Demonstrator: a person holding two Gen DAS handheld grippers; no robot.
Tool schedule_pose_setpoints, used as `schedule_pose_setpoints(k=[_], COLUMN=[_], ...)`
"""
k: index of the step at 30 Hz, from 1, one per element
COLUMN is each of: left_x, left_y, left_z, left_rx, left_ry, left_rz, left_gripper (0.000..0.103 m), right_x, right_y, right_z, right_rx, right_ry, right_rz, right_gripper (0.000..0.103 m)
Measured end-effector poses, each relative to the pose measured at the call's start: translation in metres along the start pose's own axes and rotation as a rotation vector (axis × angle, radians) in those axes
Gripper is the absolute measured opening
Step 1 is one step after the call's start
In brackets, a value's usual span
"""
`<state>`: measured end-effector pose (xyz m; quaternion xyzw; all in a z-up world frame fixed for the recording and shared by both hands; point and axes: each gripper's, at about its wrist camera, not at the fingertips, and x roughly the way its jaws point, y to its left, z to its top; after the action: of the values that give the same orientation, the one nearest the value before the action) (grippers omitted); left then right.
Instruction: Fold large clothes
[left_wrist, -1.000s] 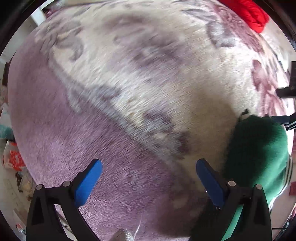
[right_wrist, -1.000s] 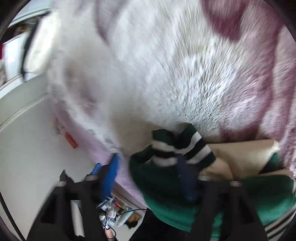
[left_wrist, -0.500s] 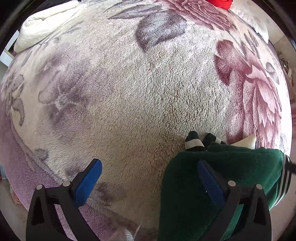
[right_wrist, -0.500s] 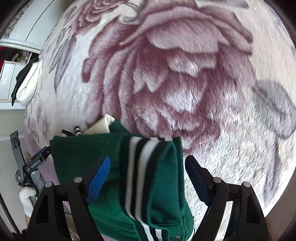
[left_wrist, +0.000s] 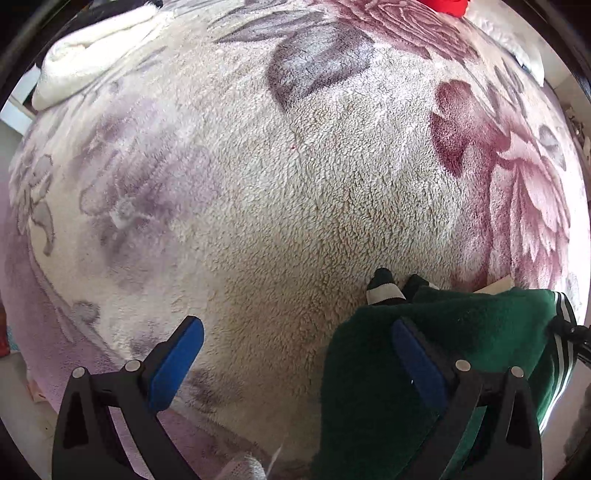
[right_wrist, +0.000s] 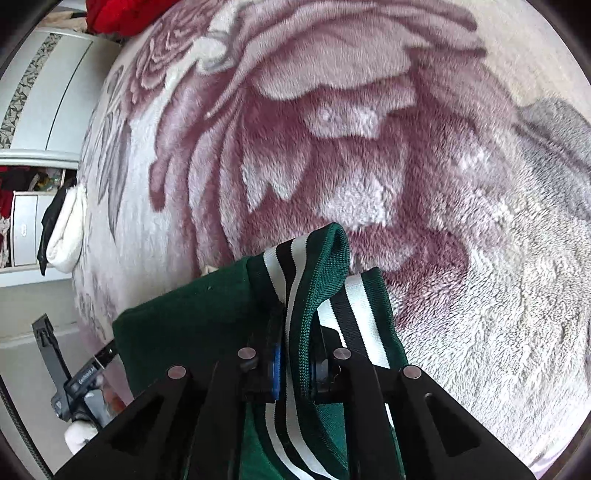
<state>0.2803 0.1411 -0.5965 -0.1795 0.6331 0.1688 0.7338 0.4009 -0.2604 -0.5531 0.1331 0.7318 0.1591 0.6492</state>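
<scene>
A dark green jacket (left_wrist: 480, 332) with black and white striped ribbing lies folded on a fleece flowered blanket (left_wrist: 277, 166). My left gripper (left_wrist: 295, 350) is open, its right finger over the jacket's left edge, its left finger over bare blanket. In the right wrist view my right gripper (right_wrist: 295, 363) is shut on the striped ribbed hem (right_wrist: 314, 280) of the green jacket (right_wrist: 192, 325), which stands up in a loop between the blue pads. A cream lining corner (left_wrist: 498, 285) peeks out behind the jacket.
A white folded garment (left_wrist: 92, 70) lies at the blanket's far left edge. A red cloth (left_wrist: 447, 5) sits at the far side. A white wardrobe (right_wrist: 40, 92) stands beyond the bed.
My right gripper has closed on the striped hem, which was loose between open jaws half a second ago. The left gripper has barely moved since then, after swinging over the jacket.
</scene>
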Motion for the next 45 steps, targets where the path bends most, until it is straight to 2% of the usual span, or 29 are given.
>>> schedule_pose_setpoints(k=[3,5,6,7,10,14,15,17,18,19,20,23,25,26,28,29,32,35,37,39,41,43,45], left_x=[-0.017,-0.028,-0.034,-0.037,-0.046,-0.051,-0.050,-0.047,-0.045,-0.045,-0.044,-0.045,-0.044,-0.043,-0.041,-0.040,-0.043,-0.050,-0.055,-0.057,-0.056,-0.054,-0.049], left_y=[0.002,0.006,0.009,0.011,0.013,0.009,0.005,0.001,-0.004,-0.007,-0.011,-0.018,-0.021,-0.022,-0.024,-0.023,-0.017,-0.012,-0.011,-0.013,-0.016,-0.022,-0.028], left_z=[-0.009,-0.024,-0.035,-0.045,-0.077,-0.111,-0.117,-0.127,-0.132,-0.136,-0.138,-0.142,-0.143,-0.144,-0.144,-0.144,-0.141,-0.133,-0.126,-0.116,-0.107,-0.098,-0.089], left_rx=[0.003,-0.003,-0.007,-0.012,-0.020,0.006,0.015,0.038,0.058,0.076,0.092,0.113,0.110,0.104,0.108,0.107,0.090,0.085,0.076,0.070,0.072,0.075,0.083], left_ry=[-0.028,-0.037,-0.035,-0.031,-0.012,0.008,0.012,0.027,0.034,0.036,0.039,0.024,0.024,0.023,0.030,0.029,0.033,0.002,-0.020,-0.044,-0.060,-0.078,-0.088], left_rz=[0.027,0.048,0.057,0.067,0.105,0.160,0.165,0.167,0.172,0.176,0.183,0.187,0.179,0.174,0.186,0.190,0.168,0.159,0.146,0.138,0.137,0.135,0.150], left_gripper=[0.103,0.103,0.103,0.103,0.103,0.103,0.103,0.103,0.103,0.103,0.103,0.103,0.103,0.103,0.103,0.103,0.103,0.103,0.103,0.103,0.103,0.103,0.103], right_x=[-0.020,-0.050,-0.062,-0.070,-0.080,-0.048,-0.037,-0.015,-0.007,-0.006,-0.009,-0.040,-0.054,-0.054,-0.039,-0.032,-0.033,-0.052,-0.068,-0.078,-0.077,-0.065,-0.052], right_y=[-0.013,-0.029,-0.039,-0.047,-0.085,-0.121,-0.126,-0.133,-0.135,-0.137,-0.138,-0.137,-0.136,-0.137,-0.146,-0.149,-0.147,-0.144,-0.139,-0.132,-0.120,-0.101,-0.082], right_z=[-0.009,-0.031,-0.046,-0.062,-0.123,-0.196,-0.208,-0.220,-0.224,-0.228,-0.232,-0.253,-0.269,-0.275,-0.285,-0.287,-0.277,-0.270,-0.258,-0.240,-0.210,-0.172,-0.145], right_rx=[0.039,0.051,0.064,0.082,0.214,0.420,0.461,0.541,0.570,0.598,0.621,0.676,0.678,0.671,0.682,0.688,0.591,0.527,0.459,0.389,0.325,0.251,0.171], right_ry=[0.017,-0.019,-0.025,-0.023,0.015,0.082,0.079,0.050,0.041,0.014,-0.022,-0.128,-0.174,-0.187,-0.144,-0.129,-0.076,-0.056,-0.100,-0.142,-0.166,-0.148,-0.132], right_rz=[0.018,0.033,0.033,0.023,0.046,0.201,0.204,0.318,0.315,0.307,0.311,0.301,0.264,0.220,0.176,0.179,0.164,0.139,0.092,0.069,0.091,0.136,0.127], right_gripper=[0.044,0.055,0.067,0.071,0.071,0.071,0.071,0.060,0.050,0.032,0.019,0.015,0.013,0.012,0.012,0.013,0.017,0.029,0.050,0.064,0.064,0.064,0.063])
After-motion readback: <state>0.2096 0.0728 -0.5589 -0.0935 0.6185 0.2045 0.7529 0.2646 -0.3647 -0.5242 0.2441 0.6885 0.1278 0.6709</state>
